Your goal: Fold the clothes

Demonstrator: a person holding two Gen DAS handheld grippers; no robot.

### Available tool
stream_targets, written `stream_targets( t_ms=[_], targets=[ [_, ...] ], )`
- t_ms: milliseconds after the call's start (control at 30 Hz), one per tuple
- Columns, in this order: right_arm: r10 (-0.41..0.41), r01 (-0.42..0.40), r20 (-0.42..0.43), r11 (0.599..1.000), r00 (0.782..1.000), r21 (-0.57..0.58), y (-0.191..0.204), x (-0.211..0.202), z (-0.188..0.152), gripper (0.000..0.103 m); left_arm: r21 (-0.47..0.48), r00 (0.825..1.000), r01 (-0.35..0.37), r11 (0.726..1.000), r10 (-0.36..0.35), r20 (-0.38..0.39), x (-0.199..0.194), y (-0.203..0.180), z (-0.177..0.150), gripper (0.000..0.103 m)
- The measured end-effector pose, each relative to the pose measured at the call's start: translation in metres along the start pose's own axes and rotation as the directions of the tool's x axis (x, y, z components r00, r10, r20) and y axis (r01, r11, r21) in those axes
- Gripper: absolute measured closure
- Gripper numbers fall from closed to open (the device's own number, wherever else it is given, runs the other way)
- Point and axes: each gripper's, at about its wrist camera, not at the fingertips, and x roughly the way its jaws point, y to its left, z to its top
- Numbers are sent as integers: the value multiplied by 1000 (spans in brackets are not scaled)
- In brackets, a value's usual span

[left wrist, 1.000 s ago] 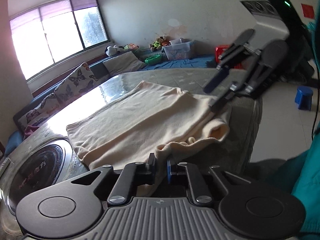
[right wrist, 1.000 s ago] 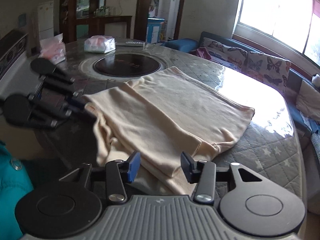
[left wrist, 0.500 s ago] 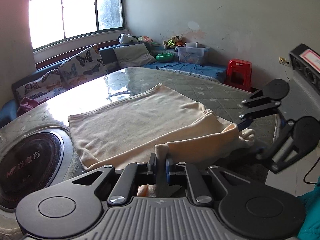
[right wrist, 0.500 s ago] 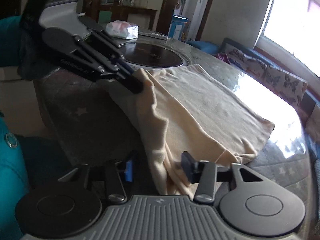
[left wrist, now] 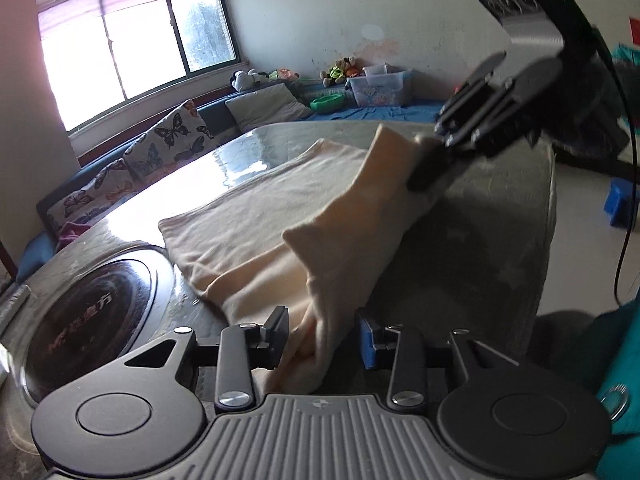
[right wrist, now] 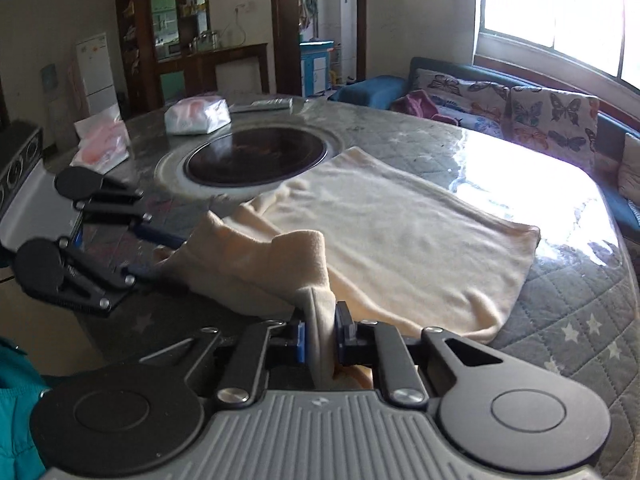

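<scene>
Left wrist view first: the left gripper (left wrist: 322, 334) has just been opening, and its fingers now stand spread with a fold of the cream garment (left wrist: 280, 216) hanging loose between them, neither pad pressing it. That looks like a release, handing this near edge over. Ahead of the fingertips and up to the right, the right gripper (left wrist: 430, 168) bites the far end of the same lifted edge, so the cloth rises in a ridge from one tool to the other while the rest lies flat on the table (left wrist: 500, 216).

Over to the right wrist view: the right gripper (right wrist: 320, 340) has just been closing, and its pads now pinch a thick roll of the garment (right wrist: 400, 232) right between them. Left of its fingers, the left gripper (right wrist: 160, 252) sits at the other raised corner, blue fingertips apart. The firm pinch reads as preparation to carry this hem across the flat body beyond the fingertips.
</scene>
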Motion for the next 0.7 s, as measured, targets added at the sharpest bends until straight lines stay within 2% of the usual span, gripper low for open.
stream_targets(
  t_ms=[33,133,200,400,600,700],
  targets=[
    [-3,3,3,1000,1000,4,0,0,0,91,12,1000,-9,1000,9,-3,1,0,-2,66],
    [-20,20,9,1000,1000,8,2,1,-3,93,10,1000,-18,1000,18,5,1,5,-4,85],
    [-23,23,22,1000,1000,22,5,-2,-7,94,-20,1000,-12,1000,13,23,-3,9,-2,90],
    [-14,12,60,999,998,36,12,-30,-12,94,-76,996,32,997,-25,87,-38,12,7,92],
    [44,-43,82,999,996,-4,33,-79,-15,94,-131,989,60,990,-41,141,-93,6,15,92],
    [53,-52,84,999,995,-13,34,-87,-7,95,-147,989,49,988,-27,143,-95,11,23,92]
  ],
)
